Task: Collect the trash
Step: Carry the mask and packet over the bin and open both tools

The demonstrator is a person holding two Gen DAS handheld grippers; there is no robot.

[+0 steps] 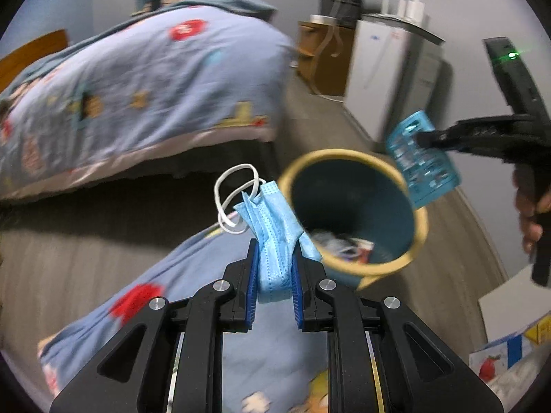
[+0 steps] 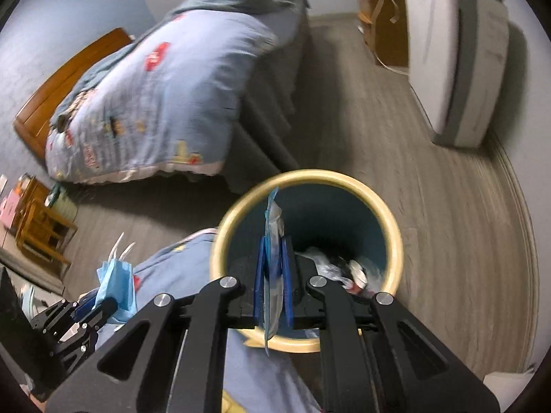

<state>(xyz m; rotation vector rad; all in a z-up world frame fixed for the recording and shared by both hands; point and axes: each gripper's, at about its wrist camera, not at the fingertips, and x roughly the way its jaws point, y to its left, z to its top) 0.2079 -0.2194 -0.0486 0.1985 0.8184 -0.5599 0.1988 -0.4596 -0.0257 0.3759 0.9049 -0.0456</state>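
Note:
My left gripper (image 1: 274, 268) is shut on a crumpled blue face mask (image 1: 272, 227) whose white ear loops (image 1: 234, 199) hang out to the left. It hovers just left of a teal bin with a yellow rim (image 1: 354, 213), trash lying at its bottom. My right gripper (image 1: 422, 139) is shut on a flat blue packet (image 1: 422, 161) above the bin's right rim. In the right wrist view that gripper (image 2: 274, 268) clamps the packet (image 2: 273, 241) edge-on over the bin (image 2: 306, 258). The left gripper (image 2: 103, 306) with the mask (image 2: 115, 285) shows at lower left.
A bed with a blue patterned quilt (image 1: 144, 82) fills the left; a quilt corner (image 1: 193, 296) lies below my grippers. A white appliance (image 2: 454, 55) and brown cabinet (image 2: 382, 17) stand by the far wall. Wooden stools (image 2: 38, 220) sit at left. Grey wood floor (image 2: 430, 206) surrounds the bin.

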